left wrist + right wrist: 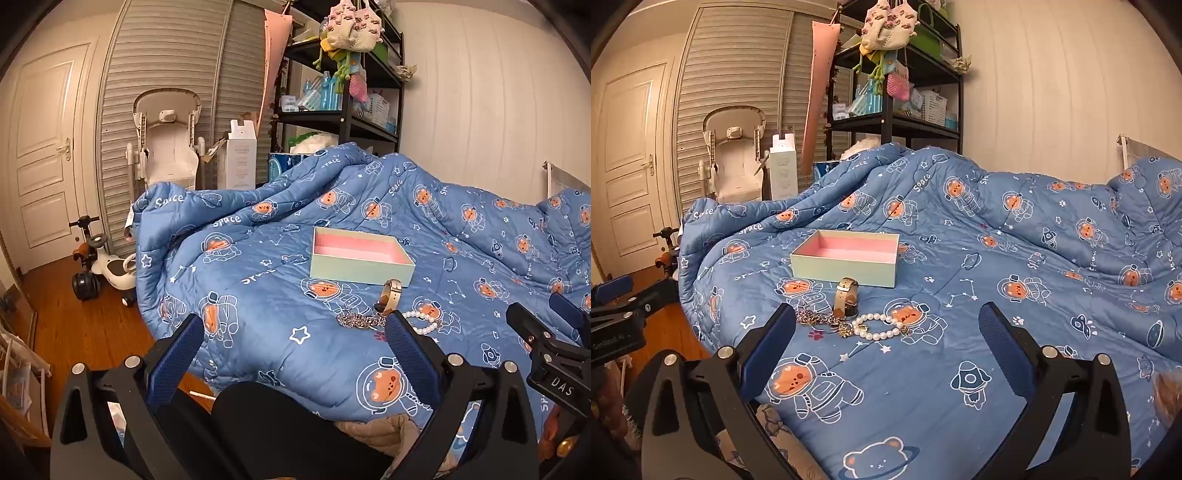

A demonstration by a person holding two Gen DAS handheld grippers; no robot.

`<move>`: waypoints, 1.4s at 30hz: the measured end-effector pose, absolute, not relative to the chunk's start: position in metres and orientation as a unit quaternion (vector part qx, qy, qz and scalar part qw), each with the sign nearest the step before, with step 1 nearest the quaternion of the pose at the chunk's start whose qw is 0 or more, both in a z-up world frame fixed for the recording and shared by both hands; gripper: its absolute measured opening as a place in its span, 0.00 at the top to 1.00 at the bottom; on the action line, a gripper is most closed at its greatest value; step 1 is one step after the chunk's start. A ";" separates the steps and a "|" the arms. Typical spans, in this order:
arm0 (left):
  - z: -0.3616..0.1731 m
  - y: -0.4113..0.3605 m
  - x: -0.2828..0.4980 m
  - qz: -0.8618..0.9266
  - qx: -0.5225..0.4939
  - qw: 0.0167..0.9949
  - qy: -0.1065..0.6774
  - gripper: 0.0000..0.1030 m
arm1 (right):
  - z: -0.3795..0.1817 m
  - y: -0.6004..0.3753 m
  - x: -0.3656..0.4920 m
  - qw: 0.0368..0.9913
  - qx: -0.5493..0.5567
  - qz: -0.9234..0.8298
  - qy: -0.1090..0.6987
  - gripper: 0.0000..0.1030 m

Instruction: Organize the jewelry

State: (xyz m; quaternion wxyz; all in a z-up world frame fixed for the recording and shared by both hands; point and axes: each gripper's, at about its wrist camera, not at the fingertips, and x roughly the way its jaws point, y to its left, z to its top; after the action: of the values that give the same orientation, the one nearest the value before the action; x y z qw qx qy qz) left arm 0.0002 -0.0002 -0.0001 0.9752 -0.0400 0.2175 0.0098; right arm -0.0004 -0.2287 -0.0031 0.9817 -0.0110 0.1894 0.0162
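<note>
Both grippers hang low over the near edge of the bed, fingers pointing toward the open box [360, 260]. The left gripper [293, 354] has its jaws spread wide with nothing between them, and sits well short of the box, over the quilt's front-left corner. The right gripper [886, 349] is likewise released and holds nothing; its left pad [768, 347] lies just beside the chain necklace [822, 319].

All three jewelry pieces lie on the blue quilt [997, 266] in front of the box: a watch [846, 297] stands on edge nearest its front wall, the chain necklace sits in front-left of that, and a pearl bracelet [879, 326] in front-right. The box's pink interior shows nothing inside. Right of the box the quilt lies broad and flat; behind it the quilt bunches into a ridge, and left of it the quilt drops off to the wood floor [74, 325].

In the left wrist view the gripper's right finger [406, 343] covers part of the necklace and bracelet, so whether they touch is hard to tell there. The right gripper shows only partly at that frame's right edge.
</note>
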 end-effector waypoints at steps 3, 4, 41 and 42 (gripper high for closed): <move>0.000 0.000 0.000 0.009 -0.040 0.975 0.216 0.06 | -0.003 -0.227 0.000 0.982 -0.008 0.013 0.190 0.05; 0.000 0.000 0.000 0.008 -0.040 0.975 0.217 0.06 | -0.004 -0.227 -0.001 0.982 -0.008 0.014 0.190 0.05; -0.001 0.000 0.000 0.003 -0.040 0.974 0.223 0.06 | -0.005 -0.231 -0.001 0.981 0.000 0.017 0.194 0.05; 0.000 0.000 0.000 0.003 -0.040 0.974 0.223 0.06 | -0.005 -0.231 -0.001 0.981 0.000 0.016 0.194 0.05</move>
State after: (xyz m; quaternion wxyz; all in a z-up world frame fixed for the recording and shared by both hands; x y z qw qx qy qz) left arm -0.0001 0.0001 -0.0001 0.9740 -0.0404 0.2227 0.0032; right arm -0.0011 -0.2307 -0.0046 0.9808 0.0004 0.1944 0.0161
